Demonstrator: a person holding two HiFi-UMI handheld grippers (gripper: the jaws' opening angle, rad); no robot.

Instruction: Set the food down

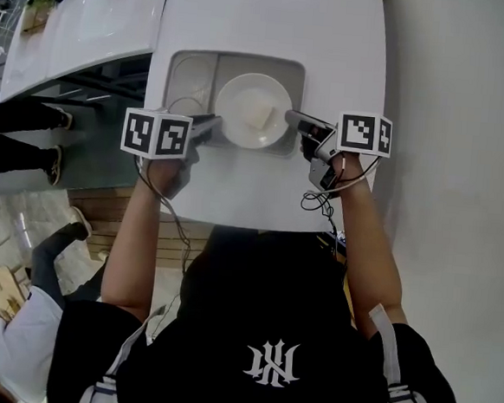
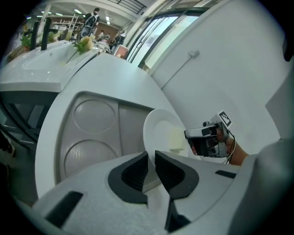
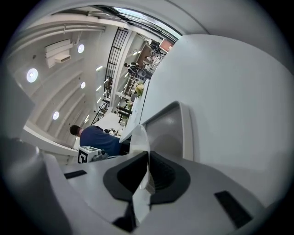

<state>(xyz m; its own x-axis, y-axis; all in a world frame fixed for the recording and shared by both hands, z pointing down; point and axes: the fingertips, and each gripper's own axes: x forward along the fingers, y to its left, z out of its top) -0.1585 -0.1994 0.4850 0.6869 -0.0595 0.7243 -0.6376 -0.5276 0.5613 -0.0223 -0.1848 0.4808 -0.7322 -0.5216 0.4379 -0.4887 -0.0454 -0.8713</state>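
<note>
Jaws of right gripper [image 3: 147, 159] clamp plate [image 3: 138, 137] edge-on; left gripper view shows food [image 2: 176, 137]

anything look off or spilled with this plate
Nothing stands out. The left gripper and right gripper clamp opposite rims of the white plate over the grey tray. The pale piece of food sits on the plate, and no spill shows.

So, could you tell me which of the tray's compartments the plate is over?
The large rectangular compartment on the right; the two small round ones at left are uncovered.
</note>
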